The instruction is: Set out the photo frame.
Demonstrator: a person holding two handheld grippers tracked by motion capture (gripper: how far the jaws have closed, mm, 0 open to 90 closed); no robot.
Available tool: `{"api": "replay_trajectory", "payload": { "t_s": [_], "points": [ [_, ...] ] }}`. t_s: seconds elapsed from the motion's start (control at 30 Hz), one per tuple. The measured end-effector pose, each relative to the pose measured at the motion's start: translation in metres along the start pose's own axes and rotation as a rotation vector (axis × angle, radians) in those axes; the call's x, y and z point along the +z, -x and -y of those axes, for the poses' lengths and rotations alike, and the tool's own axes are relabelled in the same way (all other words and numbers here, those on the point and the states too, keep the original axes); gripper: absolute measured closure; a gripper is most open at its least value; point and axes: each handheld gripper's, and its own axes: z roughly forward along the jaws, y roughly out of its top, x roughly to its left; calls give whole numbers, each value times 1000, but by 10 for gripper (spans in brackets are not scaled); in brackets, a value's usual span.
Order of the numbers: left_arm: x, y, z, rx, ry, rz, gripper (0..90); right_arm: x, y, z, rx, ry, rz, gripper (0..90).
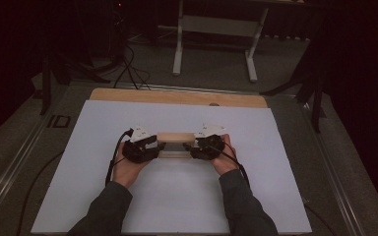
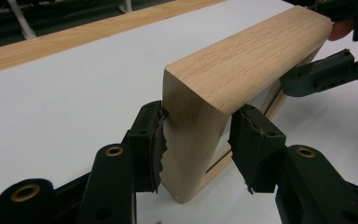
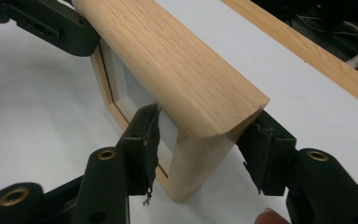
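A light oak frame (image 1: 174, 138) with a rounded top rail and a pale pane stands on edge in the middle of the white board (image 1: 177, 206). My left gripper (image 1: 153, 147) holds its left end. In the left gripper view that gripper (image 2: 198, 126) has both pads against the wood (image 2: 242, 60), and the other gripper's jaw (image 2: 321, 74) shows at the far end. My right gripper (image 1: 195, 146) is at the frame's right end. In the right gripper view its jaws (image 3: 205, 128) straddle the wood (image 3: 177, 70), with a narrow gap at the left pad (image 3: 150, 140).
The white board lies on a wooden tabletop whose bare strip (image 1: 177, 96) runs along the far edge. Beyond it on the floor are a white metal stand (image 1: 215, 34) and dark cables (image 1: 128, 69). Both forearms come in from the bottom.
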Motion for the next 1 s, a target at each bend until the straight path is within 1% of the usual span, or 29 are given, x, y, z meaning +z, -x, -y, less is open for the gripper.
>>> {"api": "replay_trajectory", "payload": {
  "t_s": [0.03,0.2,0.23,0.27,0.3,0.47,0.6,0.73,0.83,0.93,1.0],
  "points": [
    [1,-1,1,-6,-8,5,549,1,1,0,7,4,-1,484],
    [6,-3,5,-7,-28,12,532,4,2,2,29,12,-9,475],
    [9,-4,8,-11,-43,18,520,5,3,4,58,17,-23,473],
    [9,-4,8,-11,-43,18,520,5,3,4,58,17,-23,473],
    [10,-4,9,-16,-46,20,521,7,5,7,86,19,-36,473],
    [13,-6,14,-27,-59,22,529,11,5,11,98,-5,-35,473],
    [16,-8,18,-52,-62,24,558,11,6,13,119,-10,-23,475],
    [18,-9,20,-67,-64,19,573,8,8,12,134,-3,-23,481],
    [19,-9,21,-82,-60,15,580,6,11,13,157,10,-25,492],
    [20,-10,22,-78,-69,18,586,6,12,13,167,9,-23,494],
    [21,-11,23,-65,-86,23,587,6,13,14,184,15,-23,514]
  ]
}}
